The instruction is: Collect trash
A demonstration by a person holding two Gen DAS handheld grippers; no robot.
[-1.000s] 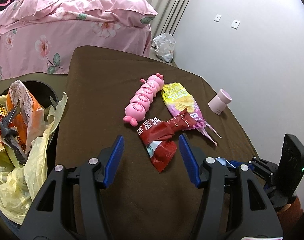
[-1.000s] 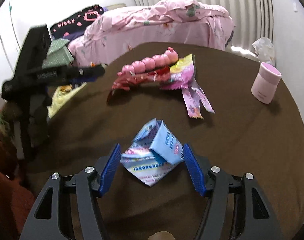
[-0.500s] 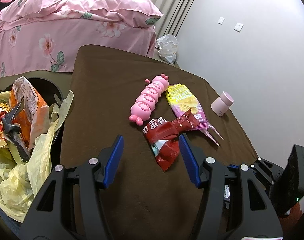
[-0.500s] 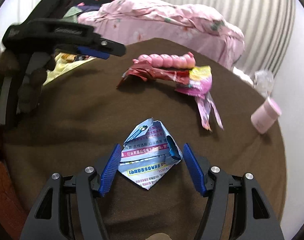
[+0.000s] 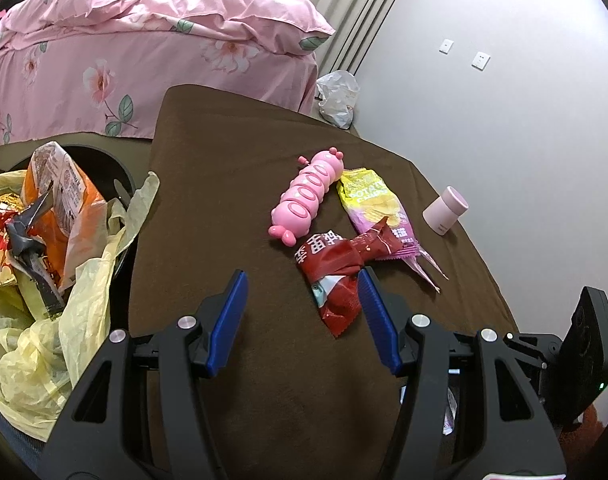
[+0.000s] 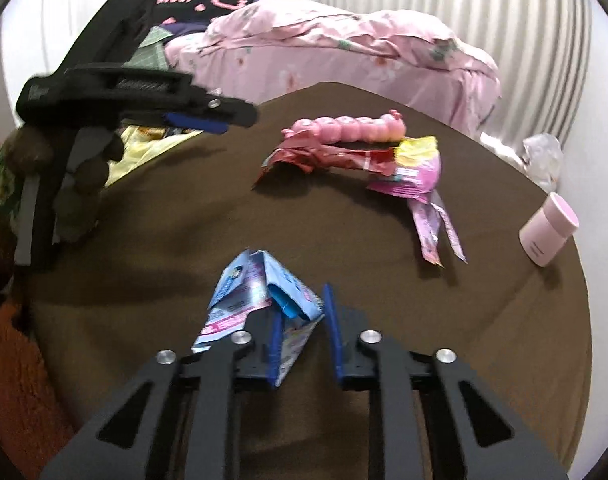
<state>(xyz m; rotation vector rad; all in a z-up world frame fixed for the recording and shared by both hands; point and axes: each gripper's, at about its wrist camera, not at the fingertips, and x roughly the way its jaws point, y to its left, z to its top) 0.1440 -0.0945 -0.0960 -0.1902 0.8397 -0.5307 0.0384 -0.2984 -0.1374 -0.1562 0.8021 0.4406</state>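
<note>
My right gripper (image 6: pixel 304 312) is closing on a crumpled blue wrapper (image 6: pixel 259 292) at the near edge of the brown table (image 6: pixel 183 232). The wrapper's folded middle is squeezed between the pads, and its left flap spills outside the left finger. My left gripper (image 5: pixel 301 300) hangs open above the table with nothing between its pads. A red wrapper (image 5: pixel 336 276) lies just beyond its right fingertip. Past that are a yellow-and-pink chip bag (image 5: pixel 376 208) and a pink caterpillar toy (image 5: pixel 308 200). A bin with a yellow liner (image 5: pixel 43 320), holding several wrappers, stands left of the table.
A pink cup (image 5: pixel 444 210) stands near the table's right edge by the white wall. A bed with pink floral bedding (image 5: pixel 143 40) lies behind the table, with a crumpled clear bag (image 5: pixel 338 96) on the floor beside it. In the right wrist view, a hand (image 6: pixel 83 160) holds the left gripper.
The right gripper's jaws have come together from wide open onto the blue wrapper, which now stands up crumpled between them. The left gripper has stayed open in place.
</note>
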